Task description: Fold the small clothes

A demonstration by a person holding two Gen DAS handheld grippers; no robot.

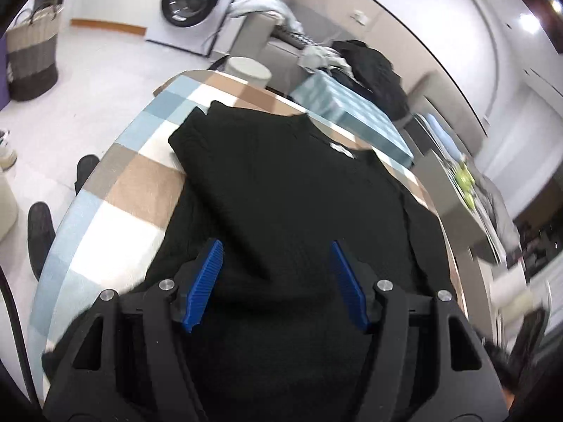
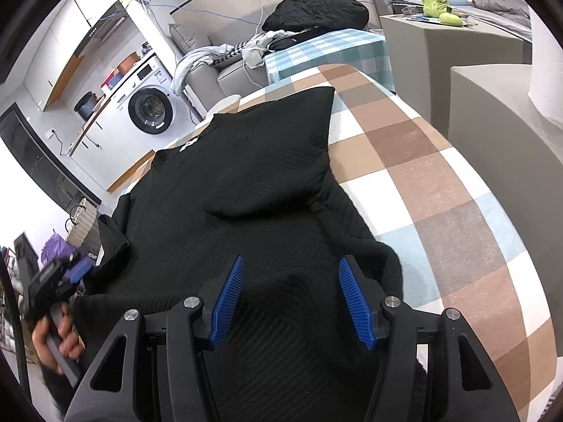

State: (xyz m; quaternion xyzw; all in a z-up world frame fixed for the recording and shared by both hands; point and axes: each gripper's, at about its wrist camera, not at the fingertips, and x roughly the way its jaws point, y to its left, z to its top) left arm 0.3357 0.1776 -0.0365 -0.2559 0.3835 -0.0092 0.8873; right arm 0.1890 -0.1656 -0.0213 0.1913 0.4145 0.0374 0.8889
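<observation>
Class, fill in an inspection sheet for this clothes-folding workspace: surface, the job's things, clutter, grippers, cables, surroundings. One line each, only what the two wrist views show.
Surface: table under a checked cloth of brown, white and pale blue.
Job's things: black top lying flat, one sleeve folded in over the body.
Clutter: nothing seen on the checked cloth beside the top.
Grippers: left gripper open above the hem; right gripper open above the hem; neither holds cloth.
Cables: blue cable along the far wall.
Surroundings: washing machine, sofa with heaped clothes, woven basket.
</observation>
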